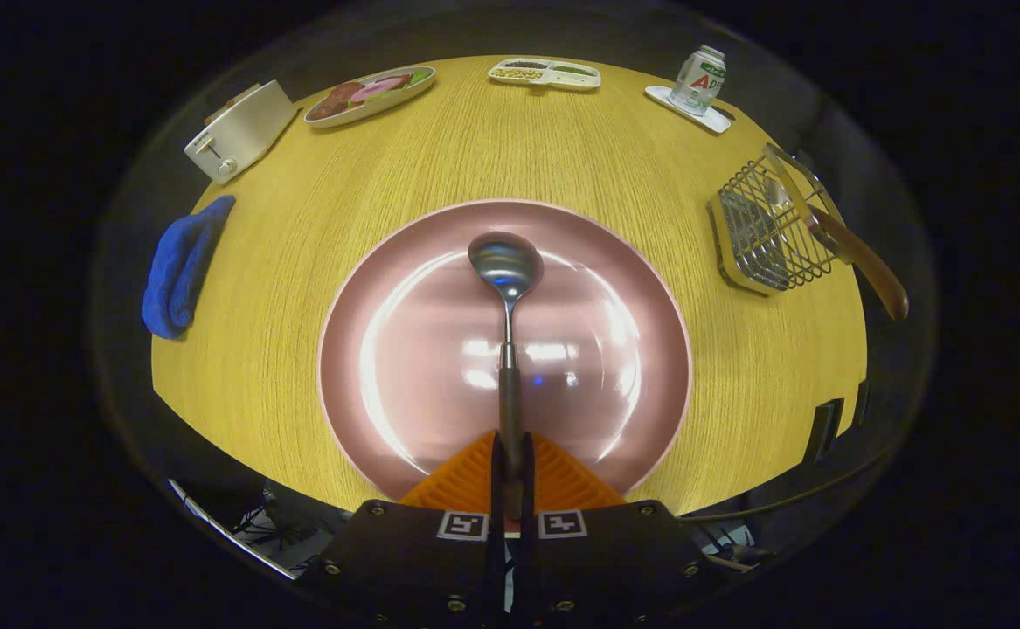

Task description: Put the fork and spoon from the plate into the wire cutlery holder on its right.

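A can [700,79] standing on a small white coaster [689,109] at the far side of the table [562,148] carries a large red letter "A" under a green band, with smaller print that is too fine to make out. Two square black-and-white coded markers [461,525] sit on the gripper [510,472] body just behind the fingers, which are clamped on the spoon [507,306] handle.

The gripper [510,476] pinches the spoon [507,288] above the plate [405,349], wire holder [767,231] to its right.
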Motion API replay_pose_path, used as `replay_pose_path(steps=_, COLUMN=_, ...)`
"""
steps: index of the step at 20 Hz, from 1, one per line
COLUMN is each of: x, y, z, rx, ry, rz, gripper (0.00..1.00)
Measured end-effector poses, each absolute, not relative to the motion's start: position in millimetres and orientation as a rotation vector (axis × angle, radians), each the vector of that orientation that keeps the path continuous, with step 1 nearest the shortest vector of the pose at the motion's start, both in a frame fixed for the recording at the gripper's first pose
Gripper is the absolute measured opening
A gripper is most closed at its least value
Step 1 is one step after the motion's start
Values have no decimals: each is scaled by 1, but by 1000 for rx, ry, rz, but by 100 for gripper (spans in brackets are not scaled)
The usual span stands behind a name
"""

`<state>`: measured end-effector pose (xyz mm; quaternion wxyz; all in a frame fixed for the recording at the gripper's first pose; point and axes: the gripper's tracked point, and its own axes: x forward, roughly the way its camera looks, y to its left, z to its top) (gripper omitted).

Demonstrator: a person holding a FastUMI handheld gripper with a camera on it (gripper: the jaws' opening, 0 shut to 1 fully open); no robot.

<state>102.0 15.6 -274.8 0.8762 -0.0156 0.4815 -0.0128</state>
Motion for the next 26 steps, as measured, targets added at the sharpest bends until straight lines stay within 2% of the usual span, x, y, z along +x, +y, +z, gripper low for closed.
replay_pose_path(steps=15, x=111, y=14, z=-198, rx=54, ry=947, rz=-138, gripper=6)
replay_pose_path(steps=17, x=111, y=12, z=-193, rx=38, ry=945, rz=-149, gripper=2)
replay_pose_path(steps=26, x=112, y=5, z=-149, rx=73, ry=882, rz=-189, gripper=2)
